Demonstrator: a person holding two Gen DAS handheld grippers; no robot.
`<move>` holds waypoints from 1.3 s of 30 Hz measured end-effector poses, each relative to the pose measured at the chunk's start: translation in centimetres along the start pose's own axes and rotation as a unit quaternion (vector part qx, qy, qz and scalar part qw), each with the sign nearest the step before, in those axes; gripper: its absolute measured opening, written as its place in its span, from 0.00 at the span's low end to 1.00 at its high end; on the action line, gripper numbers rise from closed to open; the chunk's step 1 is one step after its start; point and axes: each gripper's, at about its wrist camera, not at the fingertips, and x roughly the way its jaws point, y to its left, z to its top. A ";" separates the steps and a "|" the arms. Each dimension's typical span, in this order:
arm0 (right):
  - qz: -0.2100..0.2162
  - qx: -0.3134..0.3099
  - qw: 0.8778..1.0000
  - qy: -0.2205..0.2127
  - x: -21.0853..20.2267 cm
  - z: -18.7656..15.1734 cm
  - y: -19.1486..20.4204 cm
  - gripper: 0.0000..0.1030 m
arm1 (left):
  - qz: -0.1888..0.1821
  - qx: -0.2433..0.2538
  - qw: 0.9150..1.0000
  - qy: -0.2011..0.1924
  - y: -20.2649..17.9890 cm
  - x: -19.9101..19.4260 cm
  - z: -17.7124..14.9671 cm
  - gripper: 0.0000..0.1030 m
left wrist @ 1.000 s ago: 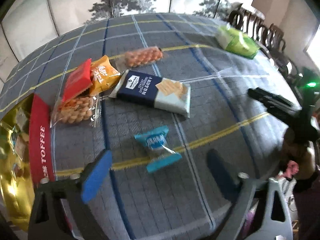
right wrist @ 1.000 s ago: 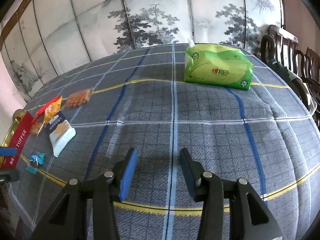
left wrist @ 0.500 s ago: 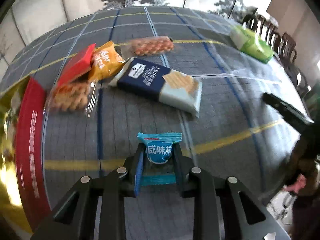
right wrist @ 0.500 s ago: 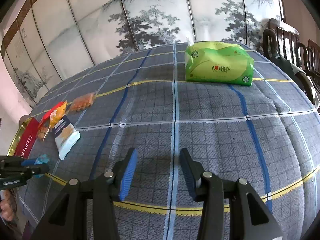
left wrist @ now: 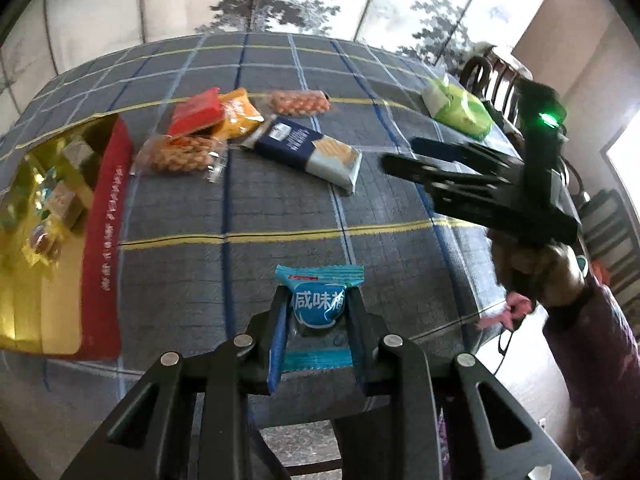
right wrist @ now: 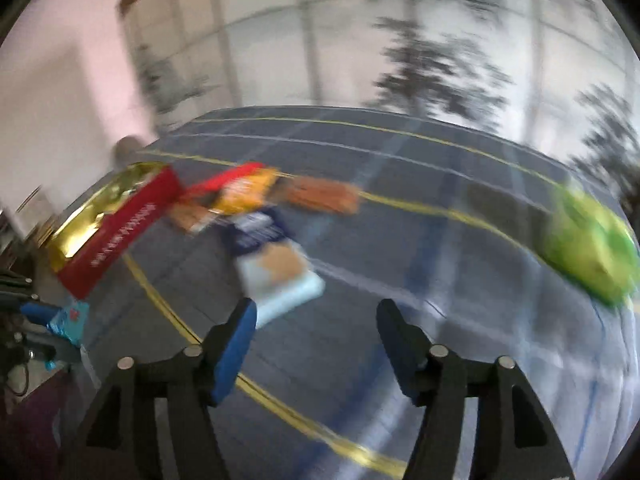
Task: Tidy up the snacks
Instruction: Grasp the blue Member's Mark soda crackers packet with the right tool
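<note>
One small teal-wrapped candy [left wrist: 318, 304] is clamped in the left gripper [left wrist: 316, 320] above the checked tablecloth [left wrist: 280, 208]; the right gripper [right wrist: 312, 332], whose jaws have just been opening, holds nothing. Several wrapped sweets are seen in the red-and-gold toffee tin [left wrist: 104, 240]; five packets are left outside, including the navy cracker pack [left wrist: 308, 152].

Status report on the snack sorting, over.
Left gripper shut on blue candy packet. Right gripper open and empty, jaws just widened. Red-and-gold toffee box open at left, path unobstructed.

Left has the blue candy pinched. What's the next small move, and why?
Probably carry the blue candy left, over the gold tin, then release. The left gripper is shut on it, clear of the cloth, and the open tin already holds wrapped sweets.
</note>
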 end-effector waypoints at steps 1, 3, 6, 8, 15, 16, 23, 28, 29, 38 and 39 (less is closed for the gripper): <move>0.007 -0.017 1.000 0.010 1.1 1.1 0.7 0.63 | 0.000 0.000 1.000 -0.004 0.2 -0.5 -0.1 0.23; 0.016 -0.037 0.999 0.022 2.6 2.4 1.8 0.63 | 0.000 -0.003 1.000 -0.009 0.4 -1.1 -0.2 0.23; 0.024 -0.063 0.996 0.052 5.3 3.9 3.0 0.63 | -0.002 -0.005 1.000 -0.016 0.9 -1.9 -0.3 0.23; 0.023 -0.083 0.994 0.065 6.9 4.5 3.9 0.63 | 0.000 -0.006 1.000 -0.018 1.1 -2.2 -0.3 0.23; 0.016 -0.083 0.992 0.095 10.7 5.2 3.7 0.71 | -0.001 -0.010 1.000 -0.022 1.7 -2.7 -0.2 0.23; 0.014 -0.082 0.992 0.098 11.0 5.2 3.6 0.72 | 0.000 -0.010 1.000 -0.023 1.7 -2.7 -0.2 0.23; -0.023 -0.077 0.993 0.090 10.8 5.1 4.6 0.49 | -0.001 -0.017 1.000 -0.024 1.8 -3.1 -0.4 0.23; -0.042 -0.025 0.996 0.072 8.7 3.5 4.1 0.49 | 0.003 -0.014 0.999 -0.036 1.9 -4.1 -0.7 0.24; -0.046 -0.002 0.997 0.060 7.7 3.0 3.6 0.49 | 0.005 -0.013 0.999 -0.038 2.0 -4.4 -0.8 0.24; -0.145 0.171 0.974 0.020 2.2 -1.5 -3.7 0.49 | 0.016 -0.037 0.997 -0.064 4.1 -7.2 -1.7 0.24; -0.151 0.179 0.972 0.022 2.0 -1.8 -4.2 0.49 | 0.018 -0.040 0.997 -0.066 4.4 -7.4 -1.7 0.24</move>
